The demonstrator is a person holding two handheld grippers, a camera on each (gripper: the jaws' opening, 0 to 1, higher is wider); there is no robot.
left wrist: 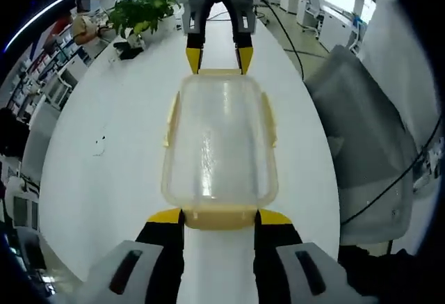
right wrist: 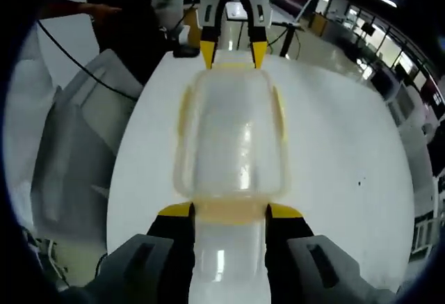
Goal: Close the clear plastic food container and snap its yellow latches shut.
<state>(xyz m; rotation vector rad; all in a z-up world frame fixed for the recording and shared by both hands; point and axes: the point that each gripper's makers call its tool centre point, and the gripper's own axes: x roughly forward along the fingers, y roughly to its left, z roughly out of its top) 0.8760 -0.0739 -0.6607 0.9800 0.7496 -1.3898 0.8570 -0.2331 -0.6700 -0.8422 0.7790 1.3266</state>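
The left tongs (left wrist: 219, 216) stand open, their yellow tips straddling the near end latch (left wrist: 220, 216) of the clear container (left wrist: 220, 144), touching or just short of it. At the far end of that same view the right tongs (left wrist: 218, 59) face back, also open, tips at the opposite end latch (left wrist: 219, 73). The right gripper view mirrors this: the right tongs (right wrist: 229, 211) spread on either side of their near latch (right wrist: 229, 211), with the left tongs (right wrist: 233, 53) across the box.

The container (right wrist: 231, 140) lies lengthwise between the two, lid already seated on it, in the middle of the white surface (left wrist: 111, 165). Yellow side latches (left wrist: 170, 116) run along both long edges; whether they are snapped down is hard to tell.

To do this step well, it seems best to press both end latches downward and inward together, so that each push braces the other and the box does not slide. Keep the tips centred on the latch flaps, not on the lid rim. A grey chair (left wrist: 368, 151) stands beside the surface, and a plant (left wrist: 142, 8) sits at its far end.
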